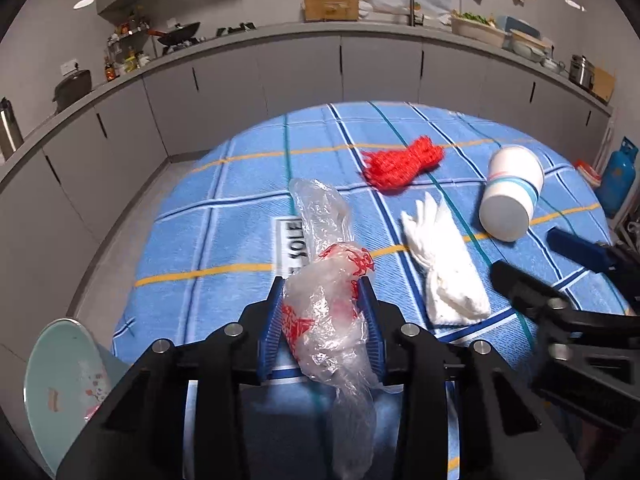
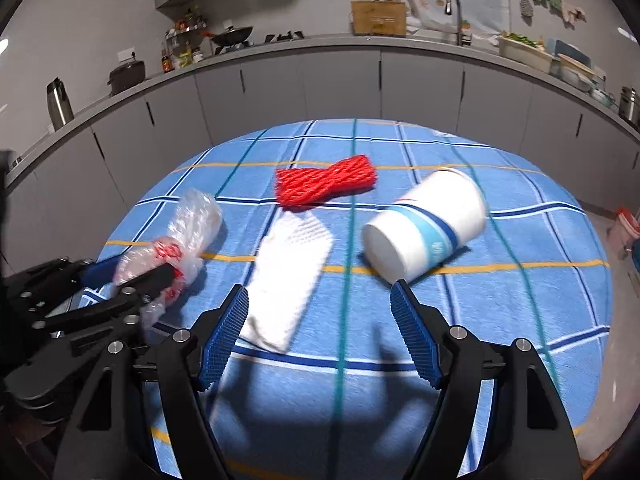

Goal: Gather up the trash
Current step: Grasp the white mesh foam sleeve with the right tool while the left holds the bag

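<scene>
Blue plaid tablecloth (image 1: pixel 224 240), kitchen counter behind. Left gripper (image 1: pixel 322 300) clamped on crumpled plastic bag (image 1: pixel 324 280) at near edge. Right gripper (image 2: pixel 320 300) jaws apart, empty, above white napkin (image 2: pixel 288 280); paper cup (image 2: pixel 424 224) lies beside.

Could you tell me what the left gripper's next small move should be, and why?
Probably lift the crumpled plastic bag off the blue checked cloth. The left gripper has its blue pads pressed against both sides of the bag, so it looks secured, while the teal bin sits low at the left, likely its destination.
</scene>
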`<state>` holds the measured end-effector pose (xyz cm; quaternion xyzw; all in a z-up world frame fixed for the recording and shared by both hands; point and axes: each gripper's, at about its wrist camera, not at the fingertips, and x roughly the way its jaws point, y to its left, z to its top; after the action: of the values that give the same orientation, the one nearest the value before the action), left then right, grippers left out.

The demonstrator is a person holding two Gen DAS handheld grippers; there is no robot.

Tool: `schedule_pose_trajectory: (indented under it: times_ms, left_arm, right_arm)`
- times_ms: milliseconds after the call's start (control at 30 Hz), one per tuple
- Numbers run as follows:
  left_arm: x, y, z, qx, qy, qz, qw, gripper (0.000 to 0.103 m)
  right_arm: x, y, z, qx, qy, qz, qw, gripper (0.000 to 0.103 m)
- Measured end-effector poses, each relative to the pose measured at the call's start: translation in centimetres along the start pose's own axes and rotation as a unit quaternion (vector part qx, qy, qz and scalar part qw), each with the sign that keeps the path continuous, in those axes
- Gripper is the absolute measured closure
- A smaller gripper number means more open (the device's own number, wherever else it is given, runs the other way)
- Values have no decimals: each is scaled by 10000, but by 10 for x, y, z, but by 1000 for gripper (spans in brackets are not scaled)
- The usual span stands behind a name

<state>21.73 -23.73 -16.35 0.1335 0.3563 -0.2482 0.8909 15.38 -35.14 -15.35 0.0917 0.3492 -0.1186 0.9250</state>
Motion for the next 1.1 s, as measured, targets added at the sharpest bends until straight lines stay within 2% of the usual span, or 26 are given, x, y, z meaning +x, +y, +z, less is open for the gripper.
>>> schedule_pose_trajectory:
  times_ms: [133, 167, 333, 367, 400, 500, 667, 1100]
  left_arm:
    - [-17, 12, -1, -23, -203, 195, 9996, 66]
    - [-19, 15, -1, -48, -218, 214, 9995, 66]
    - [-23, 22, -2, -75, -257, 286, 9992, 66]
    - [-23, 23, -3, -93, -261, 282, 9992, 66]
    - [-24, 23, -3, -104, -264, 278, 9992, 66]
    - [-25, 27, -4, -139, -274, 275, 9991, 66]
    - [-31, 31, -5, -177, -315, 298, 9989, 66]
    - [-64, 48, -14, -325, -503, 476, 9971, 66]
  right_arm:
    - [16, 13, 4, -100, 228, 174, 9995, 32]
    - [21, 18, 5, -149, 318, 185, 9992, 36]
    - [38, 25, 7, -149, 700, 284, 9970, 59]
    - [40, 25, 7, -151, 736, 263, 9968, 70]
    - [40, 25, 6, -156, 751, 248, 9967, 75]
    - [37, 26, 3, -236, 727, 252, 9968, 84]
    - [25, 29, 1, -284, 544, 291, 9977, 88]
    - [-21, 53, 11, -452, -19, 626, 9970, 88]
